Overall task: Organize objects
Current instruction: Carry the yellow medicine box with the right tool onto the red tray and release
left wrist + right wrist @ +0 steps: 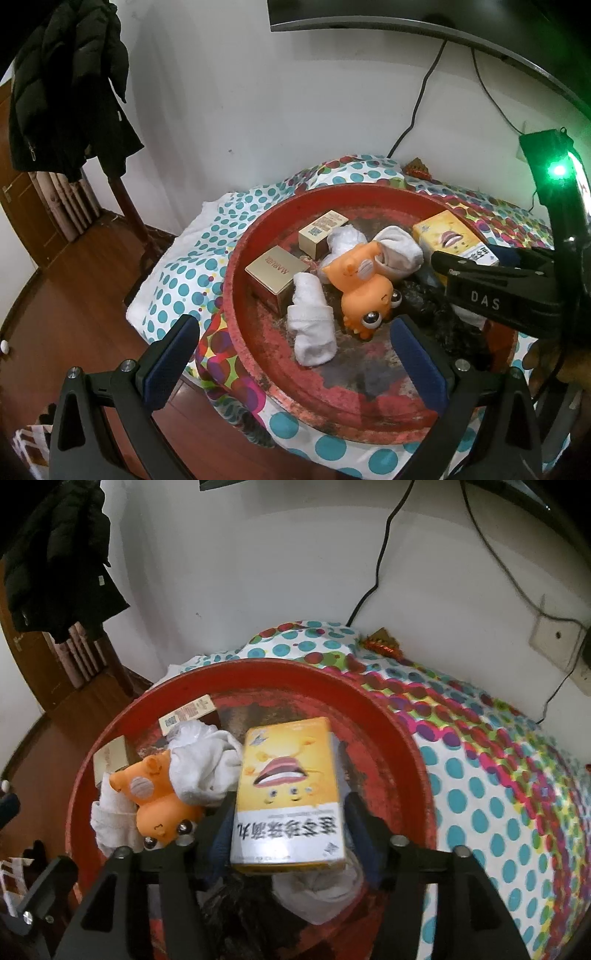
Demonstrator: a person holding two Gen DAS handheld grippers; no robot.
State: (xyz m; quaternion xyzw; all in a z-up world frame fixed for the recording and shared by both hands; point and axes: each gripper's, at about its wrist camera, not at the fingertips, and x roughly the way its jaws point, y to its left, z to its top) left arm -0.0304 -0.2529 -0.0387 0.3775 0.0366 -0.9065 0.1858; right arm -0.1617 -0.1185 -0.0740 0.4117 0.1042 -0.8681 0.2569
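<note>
Right gripper [286, 823] straddles a yellow box [288, 794] at the red tray's [399, 746] centre, jaws loosened; left gripper [291, 354] gapes empty at seven o'clock.

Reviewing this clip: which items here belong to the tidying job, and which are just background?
Job: red tray, yellow box between the right gripper's fingers, orange toy, white socks, two gold boxes.
Background: black jacket, dotted cover, cables.

We see a worn red tray [258, 369] on the dotted bedspread holding a yellow carton [288, 794] lying flat, an orange toy [365, 291] upside down, two gold boxes [277, 275], rolled white socks [310, 325]
</note>
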